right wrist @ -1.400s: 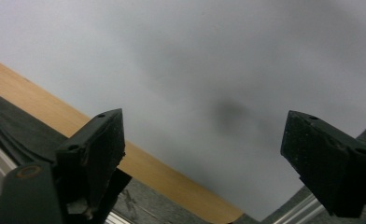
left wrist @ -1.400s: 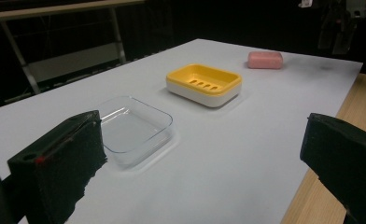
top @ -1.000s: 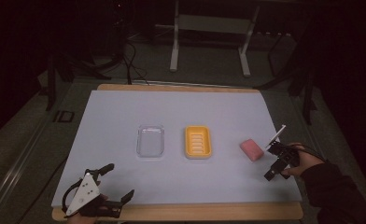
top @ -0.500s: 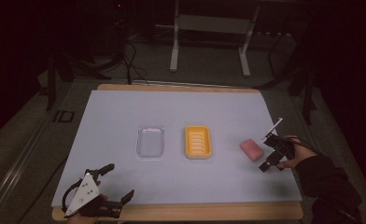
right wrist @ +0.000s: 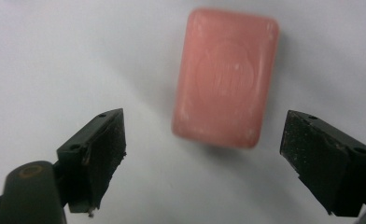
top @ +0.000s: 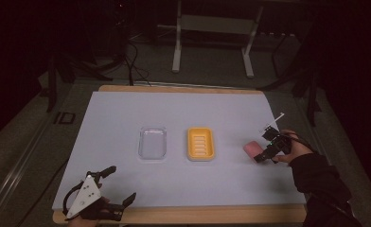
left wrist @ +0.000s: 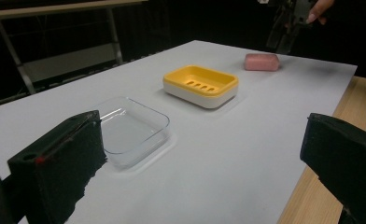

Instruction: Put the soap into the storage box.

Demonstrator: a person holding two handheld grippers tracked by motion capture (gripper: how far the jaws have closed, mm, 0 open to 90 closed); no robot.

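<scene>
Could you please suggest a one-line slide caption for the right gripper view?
Open right gripper poised above a pink soap bar lying flat on the white table.

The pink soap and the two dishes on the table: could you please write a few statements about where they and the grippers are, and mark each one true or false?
1. The pink soap lies on the white table cover, outside both dishes. True.
2. The right gripper is shut on the soap. False: its jaws stand open, with the soap lying between and just beyond them, untouched.
3. The yellow soap dish sits between the clear tray and the soap in the high view. True.
4. The clear tray holds the soap. False: the tray is empty.
5. The left gripper is open near the table's front edge, away from all three items. True.
</scene>
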